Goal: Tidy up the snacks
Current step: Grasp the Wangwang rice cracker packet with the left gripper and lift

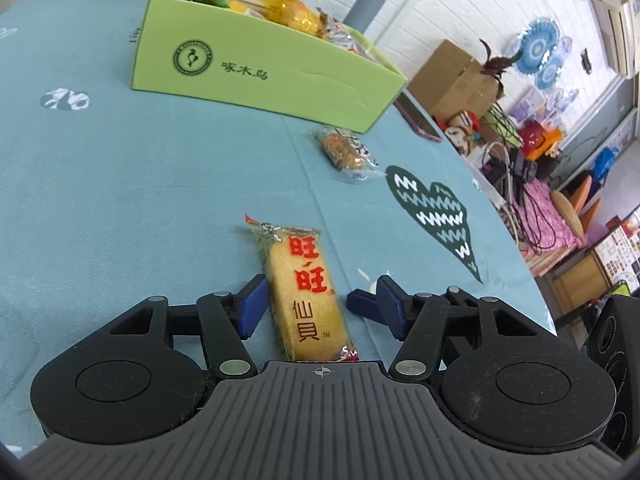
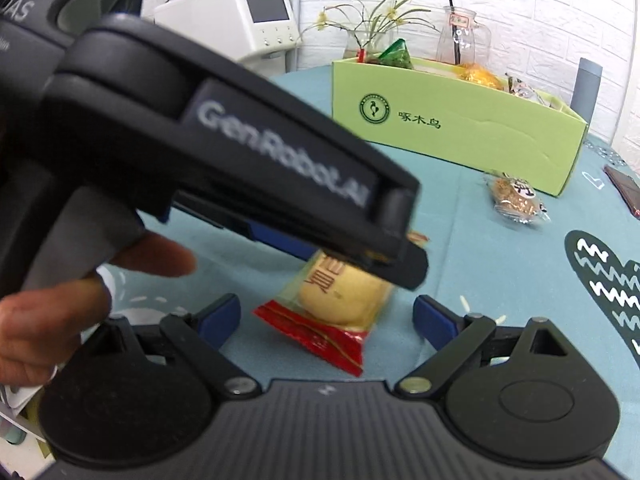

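Note:
A yellow rice cracker pack [image 1: 304, 292] with red lettering lies on the teal tablecloth [image 1: 120, 200]. It sits between the blue pads of my left gripper [image 1: 316, 292], which is open: the left pad is close beside the pack and the right pad stands apart. In the right wrist view the same pack [image 2: 332, 304] lies just ahead of my open right gripper [image 2: 326, 302], partly hidden under the left gripper's black housing [image 2: 240, 160]. A brown snack pack [image 1: 346, 152] [image 2: 516, 200] lies in front of the green box [image 1: 260, 68] [image 2: 460, 128], which holds several snacks.
A person's hand [image 2: 60, 300] holds the left gripper at the lower left. A dark phone [image 1: 416, 116] lies near the box's right corner, a grey cylinder [image 2: 586, 88] and a glass jug [image 2: 460, 36] behind it. The table edge [image 1: 516, 240] curves along the right.

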